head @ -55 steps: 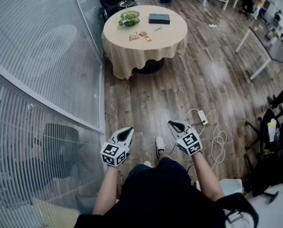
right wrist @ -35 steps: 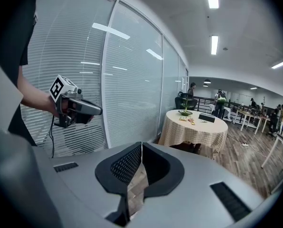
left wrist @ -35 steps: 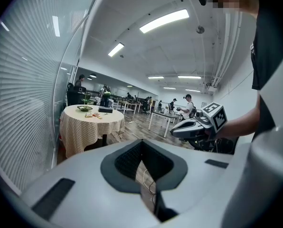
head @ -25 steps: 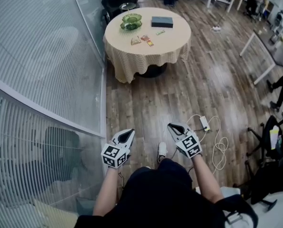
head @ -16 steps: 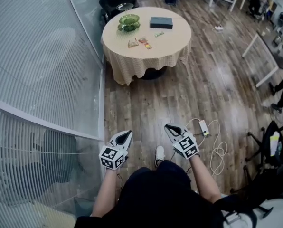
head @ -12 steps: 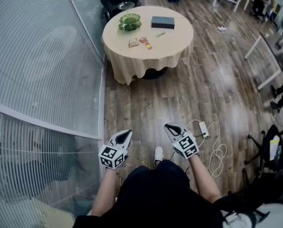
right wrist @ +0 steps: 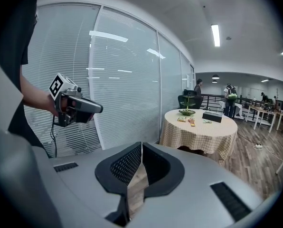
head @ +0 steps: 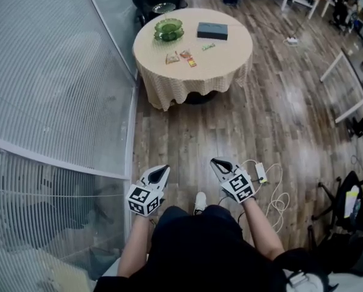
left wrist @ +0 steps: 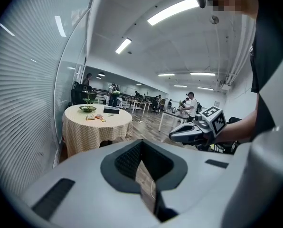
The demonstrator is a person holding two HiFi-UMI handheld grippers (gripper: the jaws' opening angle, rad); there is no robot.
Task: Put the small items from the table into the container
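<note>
A round table under a checked cloth stands far ahead across the wooden floor. On it lie three small packets, a green glass bowl and a dark box. My left gripper and right gripper are held side by side in front of the person's body, both shut and holding nothing. In the left gripper view the table is far beyond the left gripper. The right gripper view shows the table well past the right gripper.
A glass wall with blinds runs along the left. A white power strip and coiled cable lie on the floor near my right gripper. White desks and office chairs stand to the right. People stand far off.
The person has stepped forward: the power strip and floor have slid down the head view and the table has drifted slightly right. Both grippers stay shut and in the same pose.
</note>
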